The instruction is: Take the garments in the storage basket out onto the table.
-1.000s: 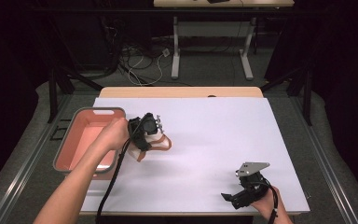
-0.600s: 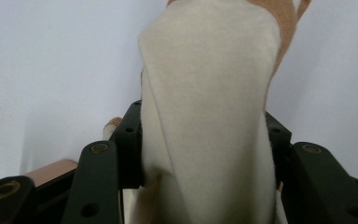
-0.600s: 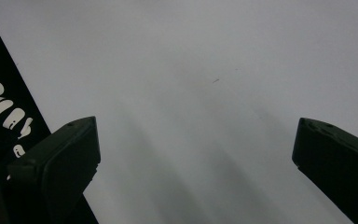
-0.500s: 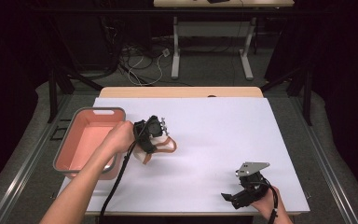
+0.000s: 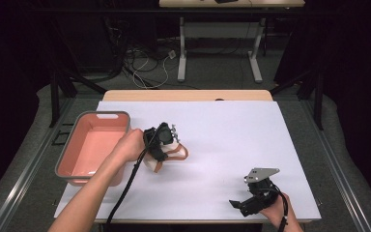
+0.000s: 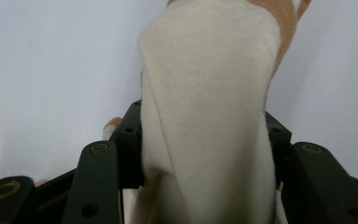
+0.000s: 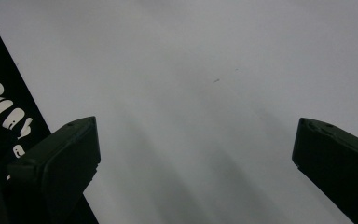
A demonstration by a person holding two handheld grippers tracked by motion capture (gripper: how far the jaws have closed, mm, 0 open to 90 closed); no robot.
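A soft cream fabric item with tan trim (image 5: 175,153) lies on the white table just right of the pink tub. My left gripper (image 5: 165,146) is shut on it from above, with a hand around the gripper's body. In the left gripper view the cream fabric (image 6: 209,93) bulges up between the two black jaws, which press on its sides, and the left gripper (image 6: 205,144) hides its lower part. My right gripper (image 5: 240,205) rests near the table's front right edge. In the right gripper view the right gripper (image 7: 196,154) stands open with its jaws wide apart over bare white table.
A pink tub with a grey rim (image 5: 77,140) sits at the table's left edge, and nothing shows inside it. The white table sheet (image 5: 232,135) stretches between the two grippers. A black cable (image 5: 125,193) trails from the left gripper toward the front edge.
My left gripper has shifted a little to the right, away from the tub, with the fabric item in it. The right gripper has stayed put.
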